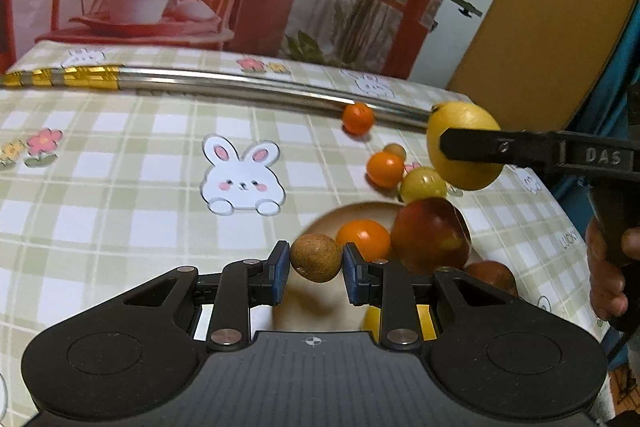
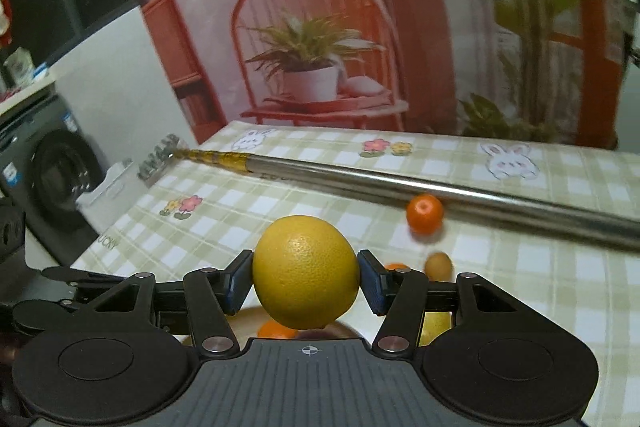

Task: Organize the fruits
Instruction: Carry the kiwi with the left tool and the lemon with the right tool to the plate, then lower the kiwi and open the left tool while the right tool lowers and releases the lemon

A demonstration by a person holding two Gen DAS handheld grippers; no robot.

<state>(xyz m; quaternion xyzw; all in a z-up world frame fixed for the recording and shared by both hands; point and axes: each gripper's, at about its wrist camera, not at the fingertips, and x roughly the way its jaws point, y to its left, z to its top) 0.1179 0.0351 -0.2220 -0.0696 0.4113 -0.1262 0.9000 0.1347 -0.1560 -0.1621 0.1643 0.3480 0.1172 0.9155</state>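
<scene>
Bowl (image 1: 320, 223) as landmark. Left gripper (image 1: 316, 265) clamps small brown fruit (image 1: 316, 257) above bowl's near edge, likely for drop-in. Right gripper (image 2: 306, 285) pinches lemon (image 2: 306, 271) above bowl's far side; loose small fruits wait on tablecloth (image 1: 120, 187) beyond.

I have a small brown round fruit (image 1: 316, 257) pinched in my left tool (image 1: 316, 265), above a pale plate (image 1: 360, 213). On the plate sit an orange fruit (image 1: 363, 238) and a red apple (image 1: 430, 235). A big yellow citrus (image 2: 306, 277) is clamped in my right tool (image 2: 306, 287), held off the counter (image 1: 120, 195). One small orange (image 2: 425, 214) lies against the metal pole (image 2: 400, 185).
</scene>
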